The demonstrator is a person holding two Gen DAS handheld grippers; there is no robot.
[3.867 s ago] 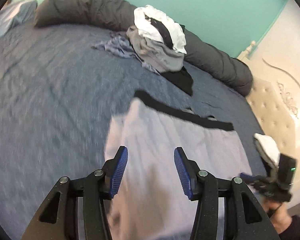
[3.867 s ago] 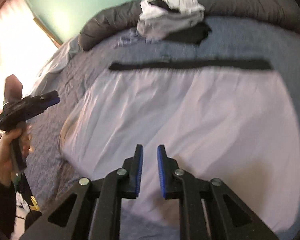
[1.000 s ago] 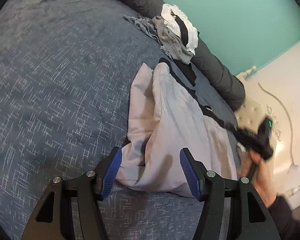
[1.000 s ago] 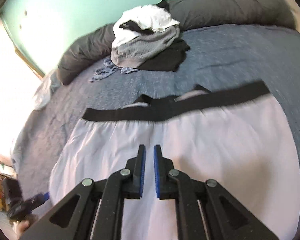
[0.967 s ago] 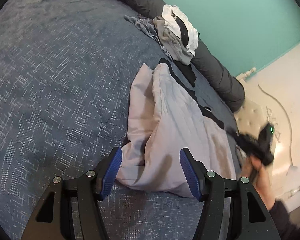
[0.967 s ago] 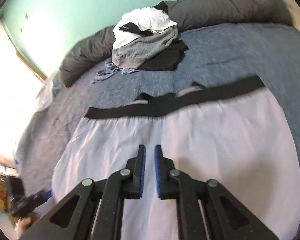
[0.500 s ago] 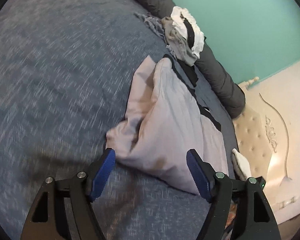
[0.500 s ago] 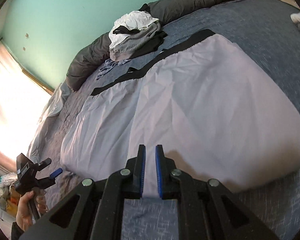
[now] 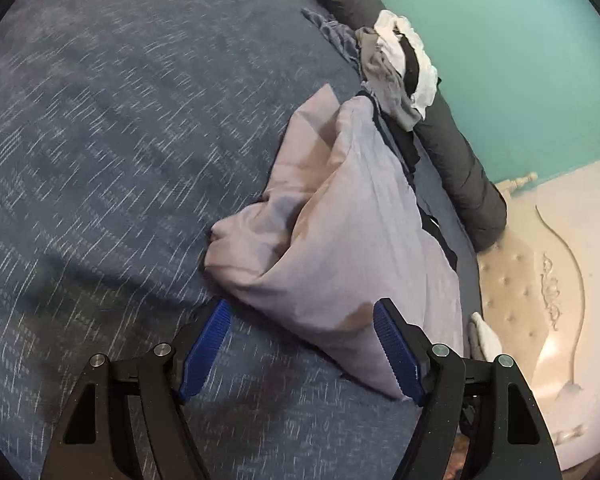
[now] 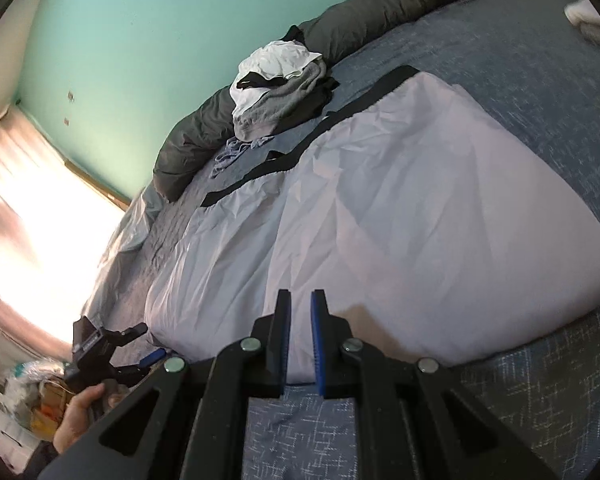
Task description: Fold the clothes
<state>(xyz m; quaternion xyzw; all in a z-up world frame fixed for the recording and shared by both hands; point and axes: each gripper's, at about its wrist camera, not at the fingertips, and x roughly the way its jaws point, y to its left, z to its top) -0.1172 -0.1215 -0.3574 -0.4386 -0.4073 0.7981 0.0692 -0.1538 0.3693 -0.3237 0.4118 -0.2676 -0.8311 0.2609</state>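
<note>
The pale lilac garment [image 10: 380, 216] with its black waistband [image 10: 308, 136] lies spread across the blue bedspread [image 10: 540, 400], and from my right wrist view I see it as a broad, fairly flat sheet with a soft crease running down its middle. From my left wrist view the same garment [image 9: 340, 248] looks bunched at its near corner, where the fabric rumples into loose folds on the bedspread [image 9: 100, 160]. My left gripper [image 9: 302, 354] hangs just short of that rumpled edge with its jaws standing wide apart; the hem lies between and just ahead of the blue pads, and I see neither pad pressing on it. My right gripper [image 10: 300, 340] sits at the near hem of the garment with its jaws drawn almost together, only a narrow slit left between the pads; the cloth's edge lies under the tips, but I cannot tell whether any of it is pinched. Beyond the waistband a pile of clothes [image 10: 280, 92], white over grey over black, leans on a long dark grey bolster [image 10: 380, 4] that runs along the teal wall [image 10: 140, 40]. In the right view, far left, a hand [image 10: 80, 412] holds my left gripper near a bright window [image 10: 28, 208]. A cream tufted headboard [image 9: 540, 280] stands at the bed's end.
</note>
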